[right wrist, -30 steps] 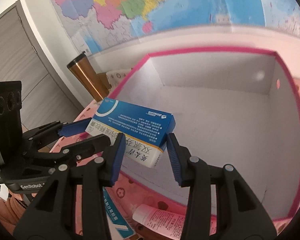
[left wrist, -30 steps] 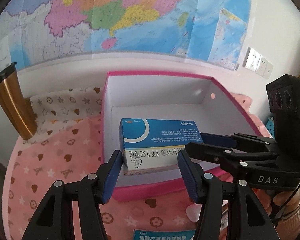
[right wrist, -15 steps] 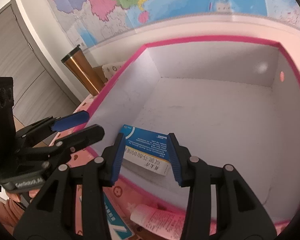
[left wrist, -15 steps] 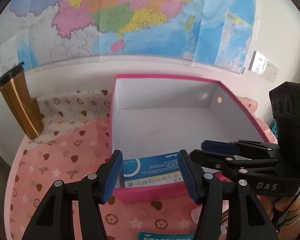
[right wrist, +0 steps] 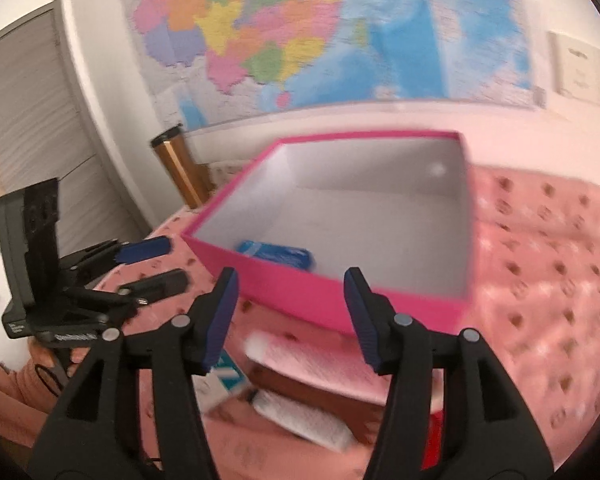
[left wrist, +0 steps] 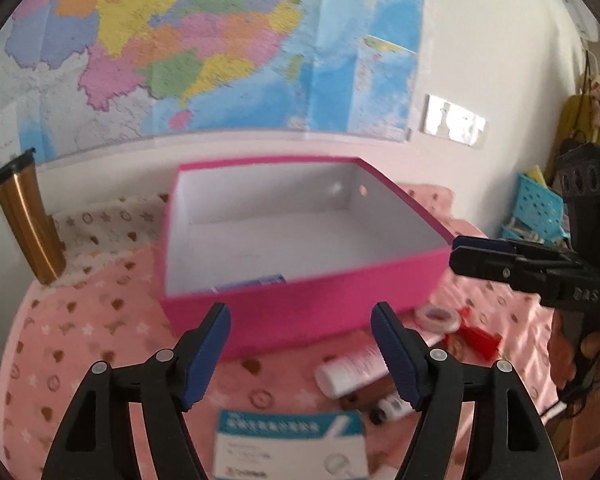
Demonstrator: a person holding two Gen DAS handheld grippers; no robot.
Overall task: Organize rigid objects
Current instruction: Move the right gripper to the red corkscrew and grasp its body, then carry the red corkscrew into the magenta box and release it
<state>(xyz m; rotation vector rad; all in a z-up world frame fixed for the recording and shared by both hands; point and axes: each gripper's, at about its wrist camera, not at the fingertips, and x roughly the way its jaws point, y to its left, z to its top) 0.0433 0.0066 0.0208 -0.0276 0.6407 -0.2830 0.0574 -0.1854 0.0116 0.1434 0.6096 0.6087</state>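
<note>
A pink box (left wrist: 320,300) (right wrist: 300,300) with a white inside sits on the pink cloth. A blue medicine box (right wrist: 276,254) lies inside it near the front left wall; only its top edge (left wrist: 256,281) shows in the left wrist view. My left gripper (left wrist: 300,354) is open and empty, in front of the pink box. My right gripper (right wrist: 290,314) is open and empty, just in front of the box's near wall. In front lie a teal and white medicine box (left wrist: 290,444), a white and pink tube (left wrist: 350,370) and a small bottle (left wrist: 392,404).
A gold tumbler (left wrist: 28,216) stands at the back left by the wall. A tape roll (left wrist: 436,316) and a red item (left wrist: 478,334) lie right of the pink box. A blue basket (left wrist: 538,208) is at the far right. A map covers the wall.
My right gripper let go of the blue medicine box inside the pink box and opened. Both grippers pulled back from the pink box.
</note>
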